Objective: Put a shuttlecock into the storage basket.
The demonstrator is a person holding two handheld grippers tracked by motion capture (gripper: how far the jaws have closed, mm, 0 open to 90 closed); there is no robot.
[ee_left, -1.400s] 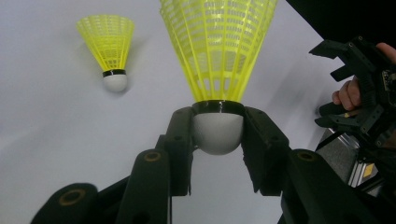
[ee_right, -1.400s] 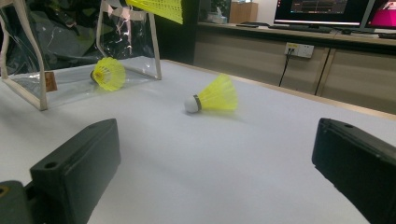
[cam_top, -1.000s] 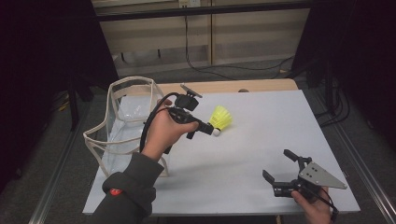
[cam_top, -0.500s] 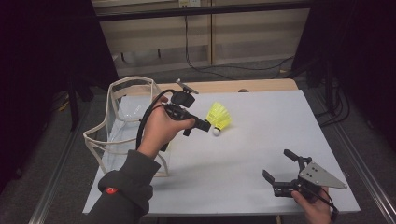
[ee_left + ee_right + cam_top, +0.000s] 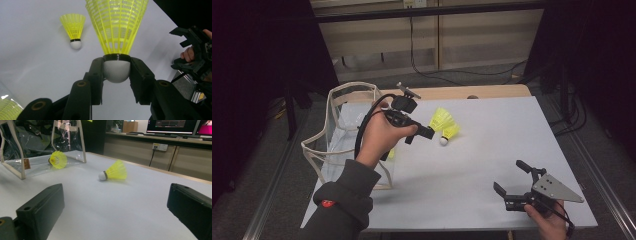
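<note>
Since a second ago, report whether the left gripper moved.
Yes, slightly: the left gripper has drifted from the lying shuttlecock towards the clear bag.

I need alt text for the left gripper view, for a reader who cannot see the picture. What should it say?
The left gripper holds a yellow shuttlecock by its white cork base, skirt pointing away from the camera, above a white table. A second yellow shuttlecock lies on the table at upper left, and the right gripper shows at the right edge.
</note>
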